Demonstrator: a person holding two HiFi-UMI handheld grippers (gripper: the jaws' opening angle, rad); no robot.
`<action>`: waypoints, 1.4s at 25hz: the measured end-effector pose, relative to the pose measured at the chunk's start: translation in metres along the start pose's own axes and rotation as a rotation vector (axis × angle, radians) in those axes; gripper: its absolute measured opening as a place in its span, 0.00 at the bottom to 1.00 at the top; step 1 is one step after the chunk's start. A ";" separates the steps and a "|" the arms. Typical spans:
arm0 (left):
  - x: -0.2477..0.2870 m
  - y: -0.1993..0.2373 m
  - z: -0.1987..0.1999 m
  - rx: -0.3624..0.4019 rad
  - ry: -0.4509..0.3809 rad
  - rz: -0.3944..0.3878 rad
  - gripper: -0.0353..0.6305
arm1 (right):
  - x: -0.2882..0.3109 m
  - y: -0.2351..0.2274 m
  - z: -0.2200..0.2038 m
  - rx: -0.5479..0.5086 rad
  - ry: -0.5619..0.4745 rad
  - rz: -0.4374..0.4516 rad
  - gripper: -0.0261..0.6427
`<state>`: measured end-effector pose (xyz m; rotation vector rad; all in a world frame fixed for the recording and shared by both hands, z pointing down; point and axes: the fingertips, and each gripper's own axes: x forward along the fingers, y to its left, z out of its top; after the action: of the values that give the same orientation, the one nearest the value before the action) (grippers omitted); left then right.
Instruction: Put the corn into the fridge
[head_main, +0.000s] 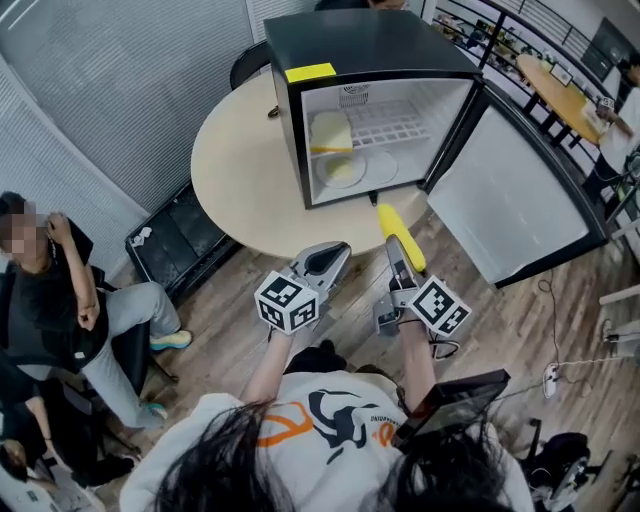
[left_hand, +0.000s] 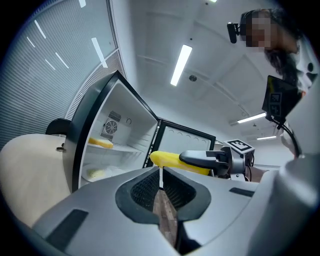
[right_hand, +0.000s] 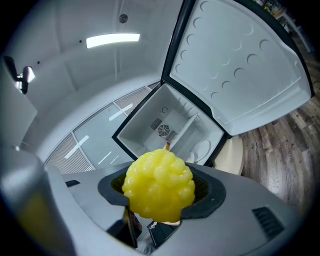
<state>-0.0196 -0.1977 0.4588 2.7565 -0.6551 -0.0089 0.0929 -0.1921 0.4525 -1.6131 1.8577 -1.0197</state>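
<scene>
In the head view, your right gripper (head_main: 401, 262) pinches the corn (head_main: 400, 234) near its rear end, so most of the cob sticks out ahead of the jaws toward the open fridge (head_main: 372, 42). That grip looks chosen so the free end can enter the cabinet first. The fridge door (head_main: 512, 196) swings wide to the right of this gripper, leaving a straight path ahead. Your left gripper (head_main: 327, 261) hangs just beside it on the left, apart from the cob.

In the left gripper view, the jaws are pressed together with only a thin slit between them and nothing in it. The corn (left_hand: 166, 159) crosses ahead and to the right, and a yellow item (left_hand: 100, 143) lies on the fridge shelf further ahead on the left.

In the right gripper view, the jaws clamp the cob (right_hand: 159, 186) from both sides, its knobbly end toward the camera. The fridge's interior (right_hand: 172, 127) opens directly ahead, so the corn is not yet inside.
</scene>
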 end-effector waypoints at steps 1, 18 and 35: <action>0.004 0.004 0.001 0.000 0.002 -0.009 0.07 | 0.003 -0.001 0.000 0.000 -0.003 -0.004 0.42; 0.058 0.035 0.002 -0.018 0.025 -0.054 0.07 | 0.054 -0.032 0.020 -0.018 0.032 -0.055 0.42; 0.135 0.097 0.007 -0.049 0.023 0.049 0.07 | 0.152 -0.089 0.053 -0.086 0.181 -0.064 0.42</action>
<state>0.0585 -0.3418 0.4900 2.6891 -0.7060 0.0175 0.1589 -0.3545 0.5073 -1.6879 2.0038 -1.1618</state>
